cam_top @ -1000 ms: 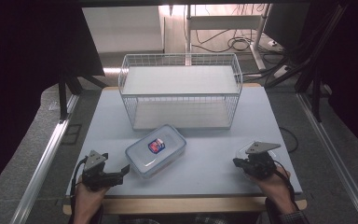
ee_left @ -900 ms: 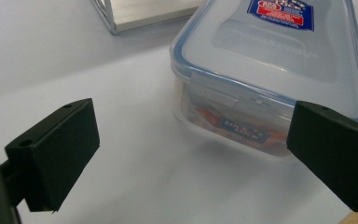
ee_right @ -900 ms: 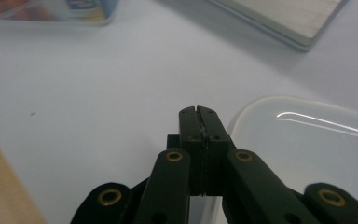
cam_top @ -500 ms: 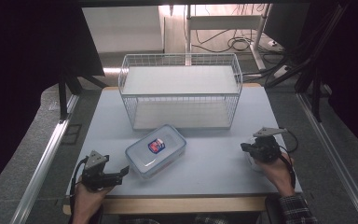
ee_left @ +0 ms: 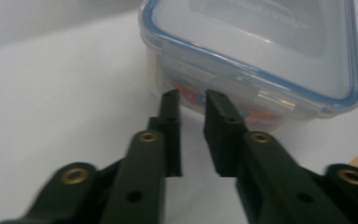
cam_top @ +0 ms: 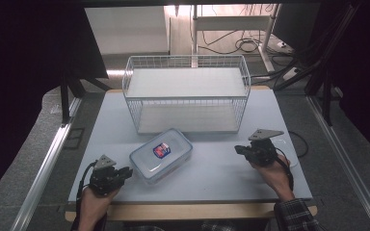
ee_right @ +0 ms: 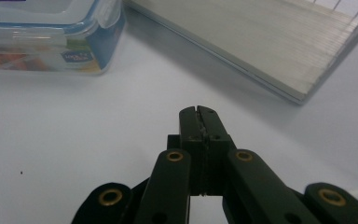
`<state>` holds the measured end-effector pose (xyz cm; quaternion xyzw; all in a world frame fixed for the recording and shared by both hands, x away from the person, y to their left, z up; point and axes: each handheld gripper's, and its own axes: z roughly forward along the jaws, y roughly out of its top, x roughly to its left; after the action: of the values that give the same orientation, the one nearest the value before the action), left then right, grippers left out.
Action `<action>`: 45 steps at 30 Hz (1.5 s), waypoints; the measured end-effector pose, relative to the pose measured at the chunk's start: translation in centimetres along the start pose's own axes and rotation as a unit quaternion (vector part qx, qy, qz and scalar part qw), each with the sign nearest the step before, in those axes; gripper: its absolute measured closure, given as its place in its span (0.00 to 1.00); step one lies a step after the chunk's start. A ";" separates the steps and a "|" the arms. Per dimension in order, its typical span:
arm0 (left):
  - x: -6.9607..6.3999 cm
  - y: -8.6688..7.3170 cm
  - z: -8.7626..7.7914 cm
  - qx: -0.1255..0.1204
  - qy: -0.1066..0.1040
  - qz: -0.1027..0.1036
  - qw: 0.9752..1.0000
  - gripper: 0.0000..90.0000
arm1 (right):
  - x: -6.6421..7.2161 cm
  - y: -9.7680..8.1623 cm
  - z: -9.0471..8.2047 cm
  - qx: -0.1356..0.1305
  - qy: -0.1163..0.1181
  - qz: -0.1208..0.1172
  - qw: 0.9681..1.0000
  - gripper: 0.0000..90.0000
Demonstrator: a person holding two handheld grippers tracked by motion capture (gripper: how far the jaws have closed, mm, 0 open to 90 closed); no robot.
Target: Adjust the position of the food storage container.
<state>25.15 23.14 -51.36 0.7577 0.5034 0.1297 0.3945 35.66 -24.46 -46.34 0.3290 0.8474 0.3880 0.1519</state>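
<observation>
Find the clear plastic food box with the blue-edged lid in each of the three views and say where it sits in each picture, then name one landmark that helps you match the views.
High view: the food box lies left of centre, in front of the wire basket.
Left gripper view: it takes up the upper right, just beyond the jaws.
Right gripper view: it sits in the top left corner.
Shared landmark: the lid's blue rim.

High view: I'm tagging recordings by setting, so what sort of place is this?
Probably a lab recording station, not a home: a bare table with only a wire basket and food container, dark screens around, cables on the floor.
</observation>
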 end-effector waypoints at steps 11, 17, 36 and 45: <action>0.2 1.1 1.6 0.017 0.020 0.016 1.000 0.99 | 1.1 0.9 1.9 0.011 0.018 -0.016 1.000 0.99; 0.5 1.9 2.6 0.015 0.018 0.015 1.000 0.99 | 1.0 1.4 2.8 0.010 0.018 -0.009 1.000 0.99; 1.3 5.5 7.2 0.020 0.019 0.033 0.999 1.00 | 1.6 4.4 9.5 0.021 0.032 -0.005 0.999 0.99; 1.4 6.8 8.8 0.018 0.004 0.033 0.999 1.00 | 1.0 4.2 9.3 0.024 0.037 0.013 0.999 0.99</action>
<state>35.54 19.00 -52.47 0.7805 0.4819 0.1369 0.3740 41.53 -16.55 -49.23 0.3291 0.8572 0.3812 0.1076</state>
